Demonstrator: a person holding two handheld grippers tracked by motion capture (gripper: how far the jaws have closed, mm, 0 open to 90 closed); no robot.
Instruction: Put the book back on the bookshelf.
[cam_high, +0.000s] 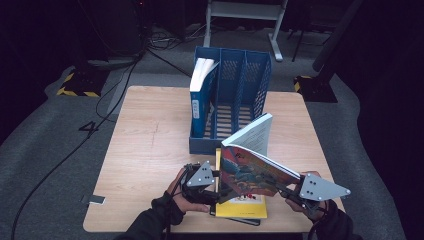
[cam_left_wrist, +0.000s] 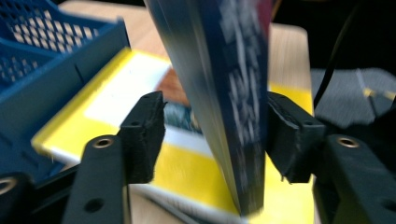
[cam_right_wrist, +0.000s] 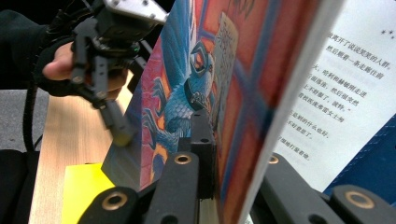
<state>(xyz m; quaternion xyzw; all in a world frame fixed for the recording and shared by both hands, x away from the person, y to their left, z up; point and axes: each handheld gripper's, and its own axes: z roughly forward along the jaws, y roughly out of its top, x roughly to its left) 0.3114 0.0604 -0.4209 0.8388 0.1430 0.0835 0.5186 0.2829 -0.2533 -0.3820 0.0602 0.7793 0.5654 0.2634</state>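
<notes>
A colourful picture book (cam_high: 250, 172) hangs tilted above the table's front, its front cover parted from its white pages. My right gripper (cam_high: 289, 192) is shut on that cover at the book's right edge; in the right gripper view the jaws (cam_right_wrist: 233, 156) pinch the cover (cam_right_wrist: 187, 93). My left gripper (cam_high: 221, 187) stands open at the book's left end, and its jaws (cam_left_wrist: 217, 135) straddle the dark spine (cam_left_wrist: 233, 93), with a gap on the left side. The left gripper (cam_right_wrist: 116, 126) also appears beyond the book. A yellow book (cam_high: 242, 206) lies flat underneath.
A blue three-slot file holder (cam_high: 235, 80) stands at the back centre of the wooden table (cam_high: 150, 150), with a blue-and-white book (cam_high: 200, 95) upright in its left slot. Cables run across the grey floor on the left.
</notes>
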